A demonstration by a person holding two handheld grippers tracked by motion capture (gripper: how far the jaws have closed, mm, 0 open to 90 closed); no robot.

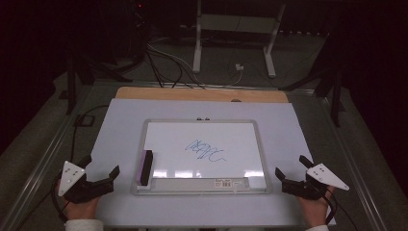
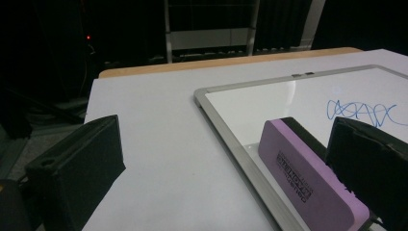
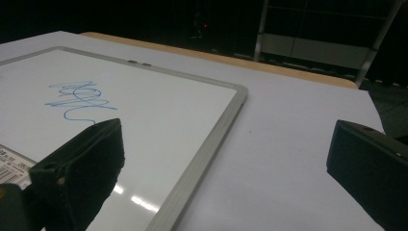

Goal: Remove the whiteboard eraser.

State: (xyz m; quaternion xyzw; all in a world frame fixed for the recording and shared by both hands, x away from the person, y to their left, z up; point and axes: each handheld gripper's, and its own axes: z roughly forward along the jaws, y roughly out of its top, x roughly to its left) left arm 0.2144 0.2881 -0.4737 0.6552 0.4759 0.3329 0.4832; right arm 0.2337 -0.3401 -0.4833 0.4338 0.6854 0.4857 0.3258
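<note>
A silver-framed whiteboard (image 1: 144,144) lies flat in the middle of the table, with a blue scribble (image 1: 206,151) near its centre. A purple eraser with a black felt side (image 1: 145,167) rests on the board's left edge; in the left gripper view the eraser (image 2: 303,178) lies just ahead, between the jaws. My left gripper (image 1: 100,168) stands open on the table left of the board, nothing in it. My right gripper (image 1: 292,167) stands open just off the board's right edge, also holding nothing. The right gripper view shows the scribble (image 3: 79,99) and the board's frame (image 3: 211,139).
A white sheet (image 1: 120,120) covers the table, with a wooden edge (image 1: 202,94) at the back. Behind it are a white stand (image 1: 235,36) and cables on the dark floor. A barcode label (image 1: 223,183) sits on the board's near rim.
</note>
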